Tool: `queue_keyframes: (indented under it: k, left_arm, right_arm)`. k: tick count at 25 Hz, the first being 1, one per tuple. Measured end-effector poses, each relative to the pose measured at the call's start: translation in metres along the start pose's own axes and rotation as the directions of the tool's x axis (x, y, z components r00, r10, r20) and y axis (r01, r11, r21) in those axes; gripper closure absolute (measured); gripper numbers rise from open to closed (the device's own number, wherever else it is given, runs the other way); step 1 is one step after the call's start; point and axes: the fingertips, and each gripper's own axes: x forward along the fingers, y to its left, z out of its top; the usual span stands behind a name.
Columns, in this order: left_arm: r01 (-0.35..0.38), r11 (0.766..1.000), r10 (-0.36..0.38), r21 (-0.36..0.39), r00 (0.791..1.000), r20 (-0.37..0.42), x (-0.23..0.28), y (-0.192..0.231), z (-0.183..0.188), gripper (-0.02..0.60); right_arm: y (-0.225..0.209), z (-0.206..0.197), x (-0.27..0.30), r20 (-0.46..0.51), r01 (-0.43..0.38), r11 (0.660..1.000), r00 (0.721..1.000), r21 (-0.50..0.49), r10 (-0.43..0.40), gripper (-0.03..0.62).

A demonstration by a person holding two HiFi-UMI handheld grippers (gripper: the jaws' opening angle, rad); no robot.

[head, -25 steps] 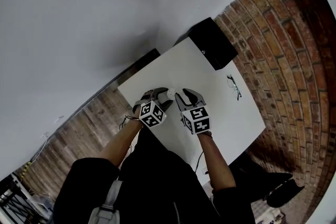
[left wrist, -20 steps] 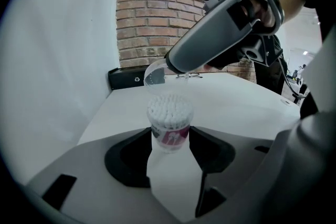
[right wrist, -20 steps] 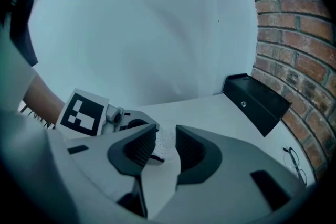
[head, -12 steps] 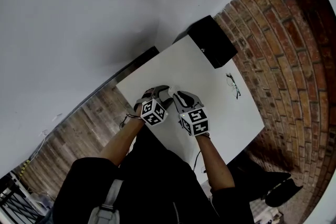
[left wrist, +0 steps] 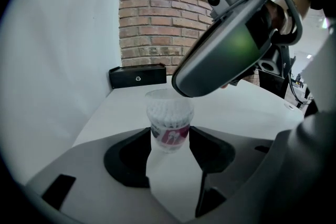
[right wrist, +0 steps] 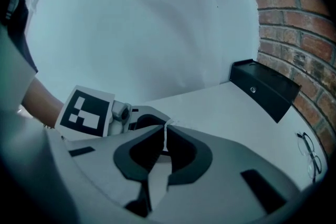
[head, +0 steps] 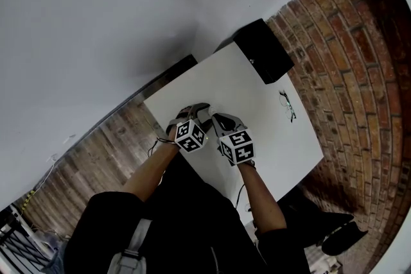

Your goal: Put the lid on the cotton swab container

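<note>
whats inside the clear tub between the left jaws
Cotton swabs fill the tub. Its label hides their lower ends, and the right gripper, jaws just closing on the lid, covers part of the rim.

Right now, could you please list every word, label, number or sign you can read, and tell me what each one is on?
No text is legible anywhere.
On the clear plastic cotton swab container: a dark red label with white marks, too blurred to read.
On the black rectangular box: a small round pale emblem, too small to read.
On the black-and-white marker cubes: square patterns only, no words.
</note>
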Motion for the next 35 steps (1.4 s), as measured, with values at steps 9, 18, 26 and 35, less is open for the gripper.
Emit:
queue_keyframes:
  k: [9, 18, 26, 35]
  left_arm:
    - [-0.002, 1.0, 0.002, -0.007, 1.0, -0.01, 0.002, 0.0, -0.002, 0.347]
    - [-0.001, 1.0, 0.001, -0.01, 1.0, -0.013, 0.003, 0.0, -0.003, 0.347]
    - [-0.019, 0.998, 0.019, -0.06, 1.0, -0.004, -0.013, 0.001, -0.009, 0.347]
    - [-0.101, 0.989, 0.109, -0.107, 0.991, 0.073, -0.065, -0.009, 0.0, 0.352]
  right_arm:
    - [0.002, -0.006, 0.006, -0.03, 0.0, 1.0, 1.0, -0.008, 0.0, 0.565]
    - [0.0, -0.01, 0.012, -0.065, 0.01, 1.0, 0.998, 0.021, -0.009, 0.569]
    - [0.001, -0.01, 0.015, -0.073, 0.043, 0.999, 0.997, 0.027, -0.041, 0.571]
    - [0.007, -0.009, -0.023, 0.104, 0.191, 0.981, 0.976, 0.025, -0.193, 0.569]
